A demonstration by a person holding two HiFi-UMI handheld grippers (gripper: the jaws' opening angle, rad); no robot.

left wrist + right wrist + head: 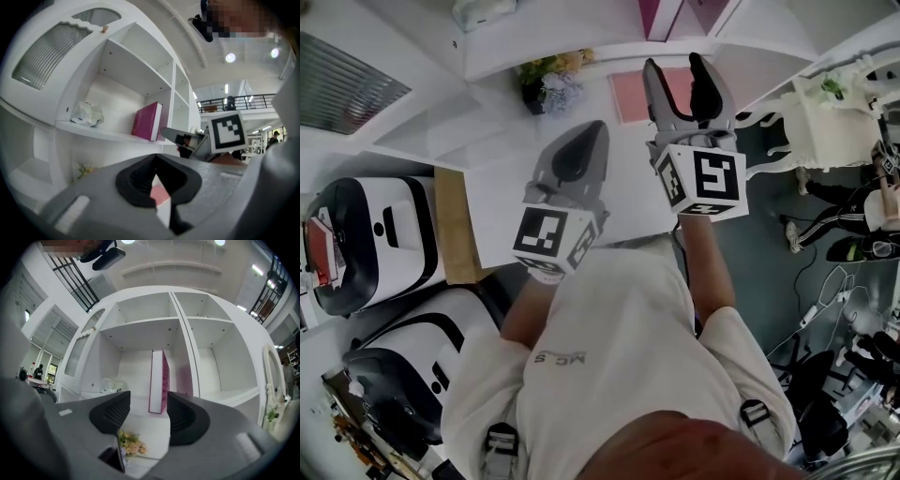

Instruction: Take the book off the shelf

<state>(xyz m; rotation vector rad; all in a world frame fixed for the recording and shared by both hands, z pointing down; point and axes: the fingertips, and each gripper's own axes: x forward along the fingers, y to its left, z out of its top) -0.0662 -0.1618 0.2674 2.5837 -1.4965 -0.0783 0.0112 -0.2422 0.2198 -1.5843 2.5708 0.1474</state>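
A magenta book (pixel 158 380) stands upright on the white shelf (pixel 140 401), beside the cabinet's middle divider. It also shows in the left gripper view as the book (pixel 146 122) and at the top of the head view as the book (pixel 659 17). My right gripper (pixel 675 64) points up at the shelf with its jaws open. Along the right gripper (pixel 149 416) I see the book farther off, framed by the gap, with nothing touching the pads. My left gripper (pixel 598 131) hangs lower, over the white counter; in its own view the left gripper (pixel 154 161) is shut and empty.
A crumpled white bag (pixel 112 384) lies on the same shelf, left of the book. A small bunch of flowers (pixel 551 80) and a flat pink sheet (pixel 630 96) sit on the counter below. White-and-black machines (pixel 375 239) stand at the left, an ornate white furniture piece (pixel 825 117) at the right.
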